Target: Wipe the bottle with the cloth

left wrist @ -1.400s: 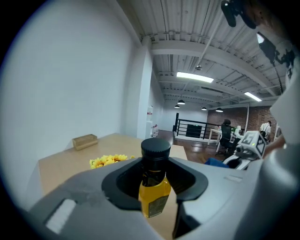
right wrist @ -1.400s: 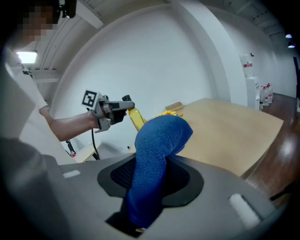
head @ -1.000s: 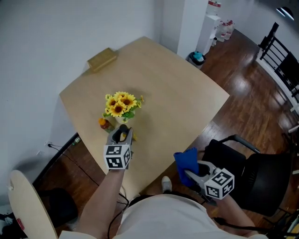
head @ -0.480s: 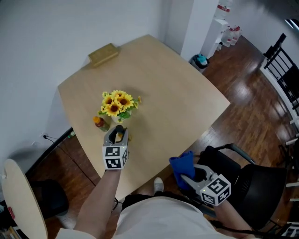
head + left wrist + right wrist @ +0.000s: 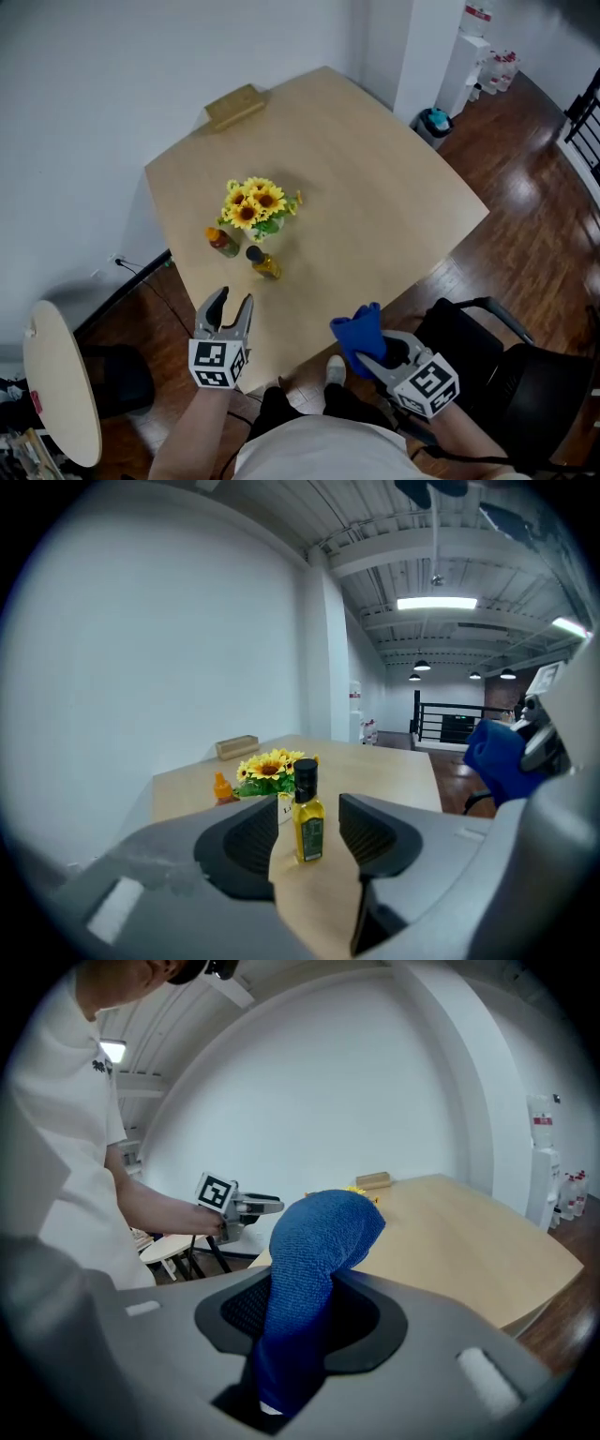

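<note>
bottle [image 5: 263, 263] near edge [image 5: 189, 260] (left tool [image 5: 230, 302] apart)

I find no legible text. The bottle [image 5: 308, 816] has a dark label [image 5: 312, 835], its print too small to read. The cube [image 5: 217, 364] on the left gripper [image 5: 232, 300] shows a black-and-white square marker, no lettering.

A pale wooden table [image 5: 375, 178] is standing close to a white wall [image 5: 94, 84] on glossy dark wood flooring [image 5: 534, 216]. Beside the table a black chair [image 5: 464, 323] is sitting; beyond the table a ceiling strip light [image 5: 436, 603] is glowing.
</note>
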Available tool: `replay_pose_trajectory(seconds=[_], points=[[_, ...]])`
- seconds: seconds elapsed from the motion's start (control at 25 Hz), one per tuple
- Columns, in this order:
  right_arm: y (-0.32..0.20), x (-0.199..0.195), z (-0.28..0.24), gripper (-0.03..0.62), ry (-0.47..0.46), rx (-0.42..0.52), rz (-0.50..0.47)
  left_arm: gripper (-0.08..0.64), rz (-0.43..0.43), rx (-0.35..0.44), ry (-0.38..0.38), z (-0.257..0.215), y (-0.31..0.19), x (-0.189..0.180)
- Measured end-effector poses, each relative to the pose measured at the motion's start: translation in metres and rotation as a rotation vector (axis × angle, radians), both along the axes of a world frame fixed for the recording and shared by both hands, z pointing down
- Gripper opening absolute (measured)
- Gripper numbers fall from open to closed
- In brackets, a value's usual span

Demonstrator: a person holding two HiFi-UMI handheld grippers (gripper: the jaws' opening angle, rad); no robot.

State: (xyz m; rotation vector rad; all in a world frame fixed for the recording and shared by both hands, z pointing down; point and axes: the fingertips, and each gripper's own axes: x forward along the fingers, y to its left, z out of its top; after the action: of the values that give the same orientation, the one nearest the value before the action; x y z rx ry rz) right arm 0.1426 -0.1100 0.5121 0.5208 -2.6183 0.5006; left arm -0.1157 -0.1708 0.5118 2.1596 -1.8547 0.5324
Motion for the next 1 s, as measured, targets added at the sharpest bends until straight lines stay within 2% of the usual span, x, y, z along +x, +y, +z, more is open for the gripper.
replay_pose_trajectory(seconds=[0.24, 0.52, 0.64, 0.8, 1.0], points=[[0.021, -0.008, 0.002, 0.153, -0.013, 0.008, -0.025, 0.187, 0.018, 0.006, 0.017, -0.039, 0.083, -0.007], [0.084, -0.03, -0.013, 0.153, -0.02, 0.044, 0.005, 0.187, 0.095, 0.062, 0.079, -0.068, 0.162, -0.005], [0.127, -0.047, -0.021, 0.153, -0.029, 0.054, 0.041, 0.187, 0.139, 0.077, 0.094, -0.074, 0.209, -0.017], [0.194, -0.07, -0.031, 0.155, -0.034, 0.07, 0.124, 0.187, 0.215, 0.097, 0.041, -0.074, 0.284, -0.047], [0.285, -0.093, -0.048, 0.155, -0.055, 0.041, 0.224, 0.183, 0.302, 0.084, 0.101, -0.07, 0.367, -0.076]])
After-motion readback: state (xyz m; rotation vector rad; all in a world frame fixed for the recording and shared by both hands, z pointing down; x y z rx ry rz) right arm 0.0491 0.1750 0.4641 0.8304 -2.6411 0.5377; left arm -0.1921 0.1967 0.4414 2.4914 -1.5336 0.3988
